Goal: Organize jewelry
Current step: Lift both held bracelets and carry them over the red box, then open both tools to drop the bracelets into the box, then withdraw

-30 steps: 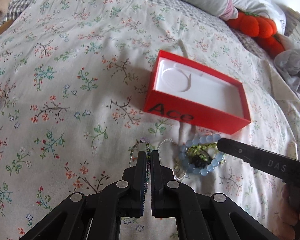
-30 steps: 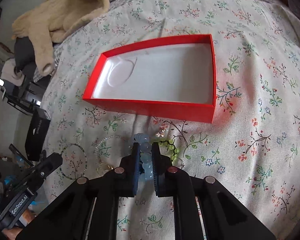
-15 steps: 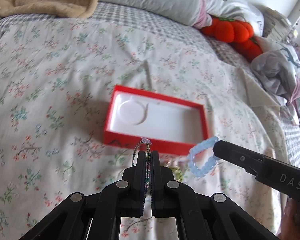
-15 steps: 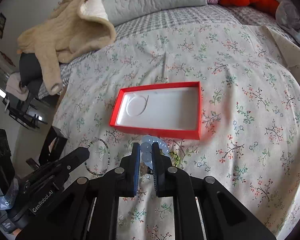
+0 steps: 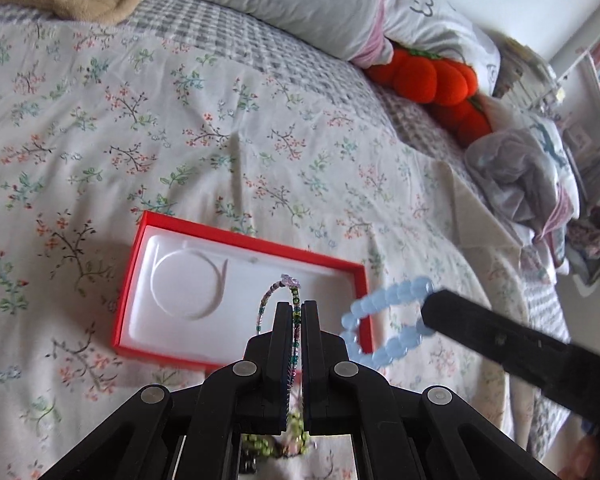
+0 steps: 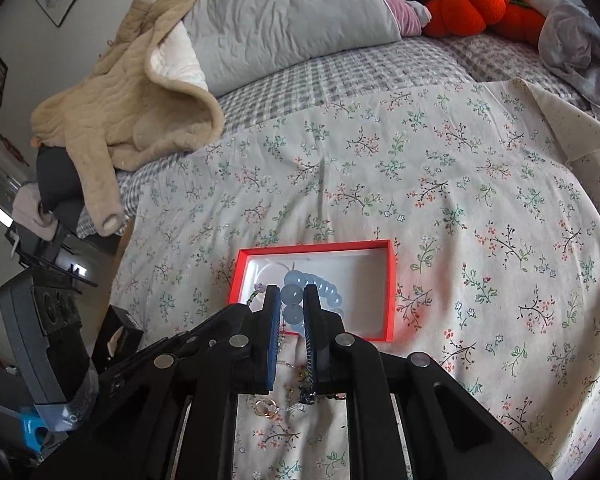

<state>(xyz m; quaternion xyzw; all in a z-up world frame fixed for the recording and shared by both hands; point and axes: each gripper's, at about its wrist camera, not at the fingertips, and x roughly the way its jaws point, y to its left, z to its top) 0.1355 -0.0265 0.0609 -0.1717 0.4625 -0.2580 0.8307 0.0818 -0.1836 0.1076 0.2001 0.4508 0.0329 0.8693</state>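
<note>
A red box with a white moulded liner lies open on the floral bedspread; in the right wrist view the red box sits just past my fingertips. My left gripper is shut on a thin multicoloured seed-bead bracelet, held up in front of the box. My right gripper is shut on a pale blue bead bracelet, whose loop hangs from the tip at the right of the left wrist view. A green bead piece, rings and a chain lie on the bedspread below.
A beige quilted jacket and grey pillows lie at the head of the bed. Orange plush pumpkins and crumpled clothes sit at the far right. The bed's left edge drops to furniture.
Both grippers lifted off the bedspread, each carrying its bracelet, and the box now looks smaller and farther below. The blue bracelet left the pile; the green beads stayed down.
</note>
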